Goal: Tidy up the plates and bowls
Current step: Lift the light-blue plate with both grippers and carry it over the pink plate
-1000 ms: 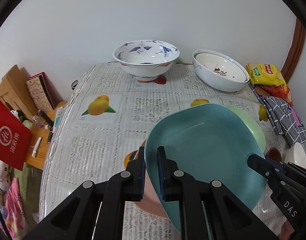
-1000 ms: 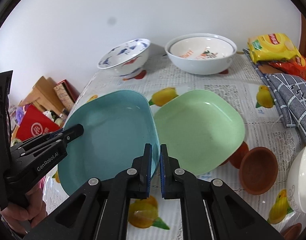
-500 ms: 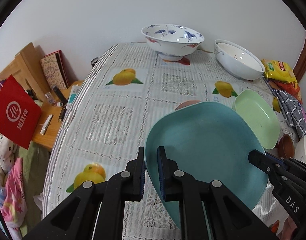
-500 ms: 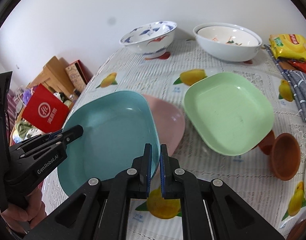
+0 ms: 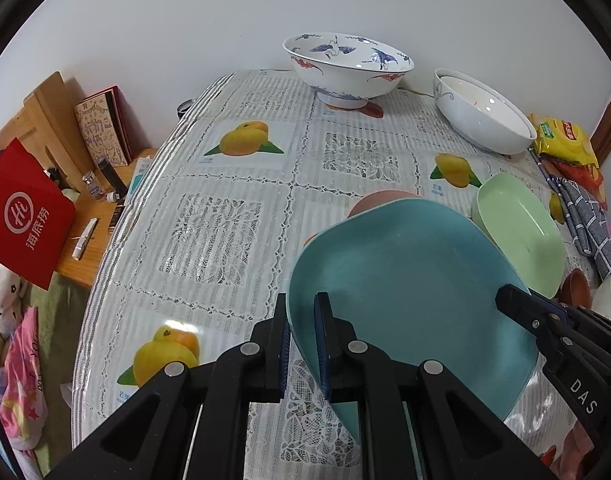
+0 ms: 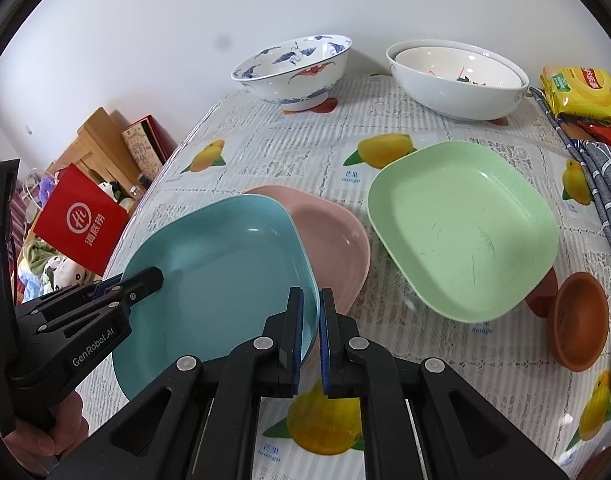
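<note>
Blue plate (image 6: 217,276) pinched on opposite rims by left gripper (image 5: 301,344) and right gripper (image 6: 310,336), steadied level, overlapping pink plate (image 6: 329,240), apparently for stacking.

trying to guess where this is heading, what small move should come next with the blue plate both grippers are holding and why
Probably lower it a little more, onto the pink square plastic plate. Both the left gripper and the right gripper are shut on opposite rims of the blue square plastic plate, which overlaps the pink one. The light green square plate lies apart to the side.
</note>
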### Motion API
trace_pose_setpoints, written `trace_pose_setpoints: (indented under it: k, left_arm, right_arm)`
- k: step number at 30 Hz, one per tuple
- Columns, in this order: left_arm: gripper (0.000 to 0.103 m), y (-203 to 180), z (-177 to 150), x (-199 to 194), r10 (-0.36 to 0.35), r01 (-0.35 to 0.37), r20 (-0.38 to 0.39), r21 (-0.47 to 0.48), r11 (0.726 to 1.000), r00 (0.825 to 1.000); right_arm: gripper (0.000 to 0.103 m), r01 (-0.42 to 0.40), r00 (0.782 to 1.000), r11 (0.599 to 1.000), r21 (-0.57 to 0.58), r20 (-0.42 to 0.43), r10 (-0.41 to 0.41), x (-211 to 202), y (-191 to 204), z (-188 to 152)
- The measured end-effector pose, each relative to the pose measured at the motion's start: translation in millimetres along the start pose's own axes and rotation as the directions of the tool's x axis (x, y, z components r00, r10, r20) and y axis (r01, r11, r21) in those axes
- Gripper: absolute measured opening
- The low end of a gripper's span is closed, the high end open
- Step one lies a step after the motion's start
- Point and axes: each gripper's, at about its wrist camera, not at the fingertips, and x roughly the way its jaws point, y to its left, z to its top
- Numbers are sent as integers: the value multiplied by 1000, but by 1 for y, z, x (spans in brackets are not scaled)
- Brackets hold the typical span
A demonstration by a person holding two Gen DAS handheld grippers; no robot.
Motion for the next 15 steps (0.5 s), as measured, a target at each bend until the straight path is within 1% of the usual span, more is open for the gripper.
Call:
trace_pose_setpoints:
  k: [5,10,15]
  left_arm:
    - [12,-3,3,4,-2,2,-5,-3,1000,1000]
    - [13,-7,6,10,-3,3,-14,2,1000,1000]
    - [14,-11,7,16,-4,5,-26,5,1000,1000]
  right_arm:
    - [7,-1,1000,1000,0,10,1,3,-2,6]
    - [7,36,999,999,-35,28,-35,6,-1,13]
    - [7,57,998,997,-51,29,-56,13,-4,15]
